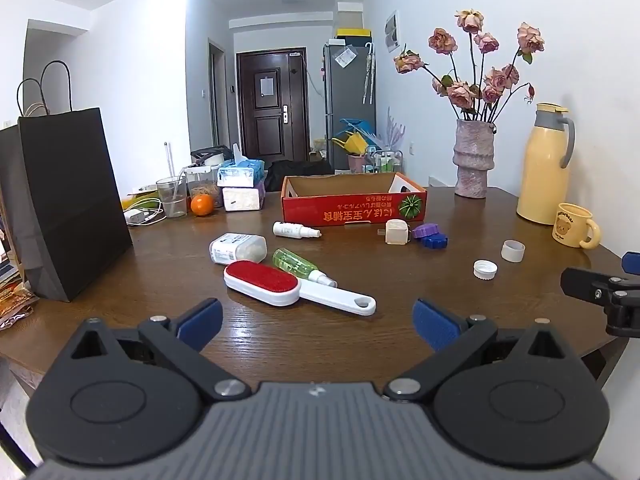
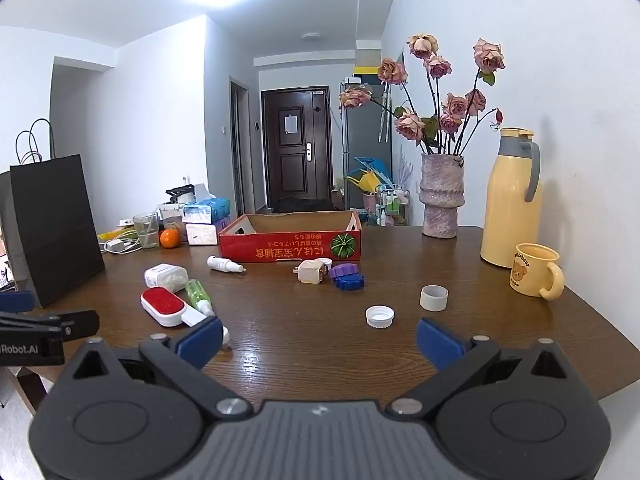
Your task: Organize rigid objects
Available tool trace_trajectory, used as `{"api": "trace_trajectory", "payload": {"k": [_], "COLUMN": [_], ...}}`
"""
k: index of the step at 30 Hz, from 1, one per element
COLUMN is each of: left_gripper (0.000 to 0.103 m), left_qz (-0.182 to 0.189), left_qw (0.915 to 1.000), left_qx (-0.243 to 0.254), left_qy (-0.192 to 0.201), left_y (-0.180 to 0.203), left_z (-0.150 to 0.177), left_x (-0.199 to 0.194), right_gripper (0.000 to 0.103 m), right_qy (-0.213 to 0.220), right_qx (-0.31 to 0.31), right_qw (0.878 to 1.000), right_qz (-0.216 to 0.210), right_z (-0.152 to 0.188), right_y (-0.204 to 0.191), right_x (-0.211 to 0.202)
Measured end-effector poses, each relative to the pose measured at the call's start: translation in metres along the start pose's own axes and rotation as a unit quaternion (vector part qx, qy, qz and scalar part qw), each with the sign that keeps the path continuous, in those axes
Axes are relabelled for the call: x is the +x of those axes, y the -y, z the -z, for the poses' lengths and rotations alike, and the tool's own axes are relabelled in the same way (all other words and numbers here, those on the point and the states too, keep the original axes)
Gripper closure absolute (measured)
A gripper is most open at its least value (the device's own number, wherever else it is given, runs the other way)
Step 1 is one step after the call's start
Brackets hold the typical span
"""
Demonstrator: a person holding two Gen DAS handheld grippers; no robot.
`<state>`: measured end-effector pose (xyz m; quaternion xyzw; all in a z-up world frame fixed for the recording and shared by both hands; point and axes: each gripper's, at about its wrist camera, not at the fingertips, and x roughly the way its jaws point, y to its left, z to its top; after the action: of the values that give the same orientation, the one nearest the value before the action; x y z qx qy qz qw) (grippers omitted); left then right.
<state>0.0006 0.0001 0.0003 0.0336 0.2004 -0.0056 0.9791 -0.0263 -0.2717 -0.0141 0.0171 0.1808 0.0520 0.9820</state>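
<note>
A red cardboard box (image 1: pixel 354 204) (image 2: pixel 290 242) stands open at the back of the brown table. In front of it lie a red-and-white lint brush (image 1: pixel 280 286) (image 2: pixel 166 306), a green spray bottle (image 1: pixel 298 266) (image 2: pixel 198 294), a white container (image 1: pixel 238 247) (image 2: pixel 166 276), a small white bottle (image 1: pixel 296 231) (image 2: pixel 225 265), a cream plug box (image 1: pixel 397 232) (image 2: pixel 311 271), purple and blue discs (image 1: pixel 430 237) (image 2: pixel 347 276), a white cap (image 1: pixel 485 269) (image 2: pixel 379 316) and a grey ring (image 1: pixel 513 251) (image 2: pixel 433 298). My left gripper (image 1: pixel 318 322) is open and empty at the near edge. My right gripper (image 2: pixel 320 338) is open and empty.
A black paper bag (image 1: pixel 68 208) stands at the left. A vase of dried roses (image 1: pixel 472 158), a yellow jug (image 1: pixel 544 164) and a yellow mug (image 1: pixel 574 226) stand at the back right. Tissue boxes (image 1: pixel 240 184), a glass (image 1: pixel 172 196) and an orange (image 1: pixel 202 205) sit at the back left.
</note>
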Motion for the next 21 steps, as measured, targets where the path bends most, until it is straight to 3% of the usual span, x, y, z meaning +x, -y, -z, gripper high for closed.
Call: {"api": "trace_trajectory", "payload": {"k": [21], "left_gripper": [0.000], "left_qz": [0.003], "left_qw": [1.0000], "left_qx": [-0.005], "left_qy": [-0.001], "left_y": [-0.0038], "left_z": [-0.0017], "left_x": [-0.0005], "right_gripper": [0.000], "right_qy": [0.000], "right_qx": [0.001], "right_qw": [1.000], "right_qz": [0.001], "right_z": [-0.0004], "right_y": [-0.0006], "right_x": [-0.0012]}}
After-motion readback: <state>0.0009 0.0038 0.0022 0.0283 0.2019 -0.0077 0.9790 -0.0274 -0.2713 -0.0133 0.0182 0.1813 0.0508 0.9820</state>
